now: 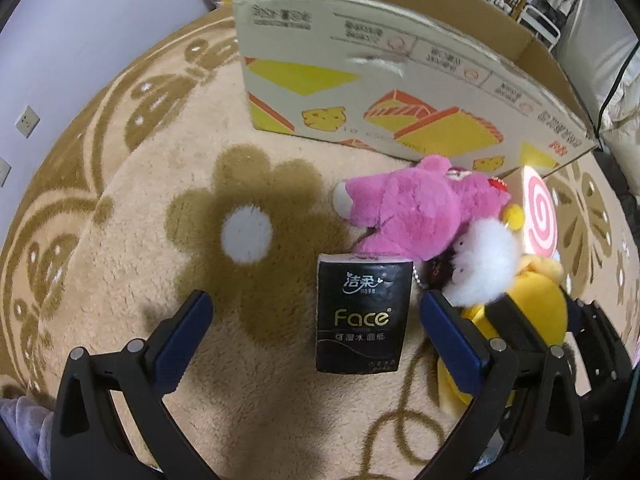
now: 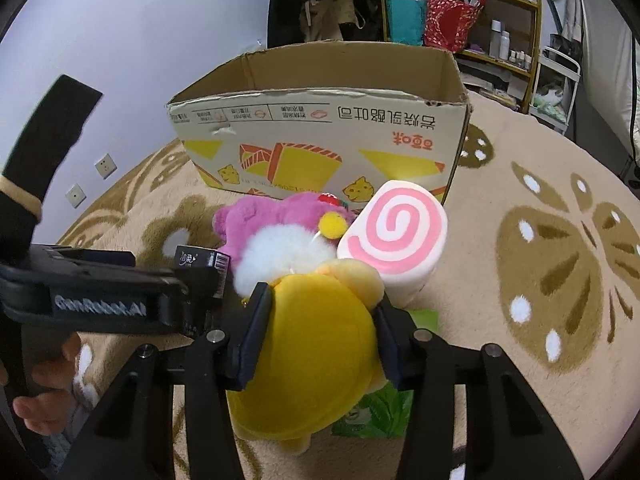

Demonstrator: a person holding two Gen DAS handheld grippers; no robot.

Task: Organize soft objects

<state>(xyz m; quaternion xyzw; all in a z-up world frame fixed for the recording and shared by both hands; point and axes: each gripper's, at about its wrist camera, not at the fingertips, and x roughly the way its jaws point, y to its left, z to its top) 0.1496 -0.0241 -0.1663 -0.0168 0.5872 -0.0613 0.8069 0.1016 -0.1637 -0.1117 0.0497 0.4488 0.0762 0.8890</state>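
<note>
Left wrist view: left gripper [image 1: 316, 312] spread wide, blue-padded fingers [image 1: 182, 340] hovering over deep-pile beige carpet [image 1: 120, 280] patterned with brown flowers. Between the fingers, touching neither: a black glossy tissue pack [image 1: 359, 312], rectangular, lying flat, gold "Face" lettering up. Just beyond its far edge, a pink plush bear [image 1: 412, 208], short fuzzy fur, lying on its side and touching the pack's top edge. To the right of that, a white fluffy pompom toy [image 1: 486, 264] with a small yellow ball, and a cylindrical swirl-roll cushion [image 1: 540, 216] (pink spiral on a white end face). A smooth yellow plush [image 1: 532, 308] behind the right finger, partly hidden. Farther back, an open corrugated cardboard box [image 1: 400, 96], printed with yellow and orange cake shapes, top edge ragged.

Right wrist view: right gripper [image 2: 320, 316] pinching the yellow plush [image 2: 320, 360], rounded and velvety, fingers [image 2: 252, 340] pressed into both flanks. Beneath it, a green crinkly packet [image 2: 380, 412] on the carpet [image 2: 520, 280]. White pompom toy [image 2: 280, 256] and pink bear [image 2: 248, 220] just ahead, swirl cushion [image 2: 396, 240] upright beside them, near the box [image 2: 320, 140] front. Left gripper body crossing from the left edge, tissue pack [image 2: 204, 268] showing beyond it.
</note>
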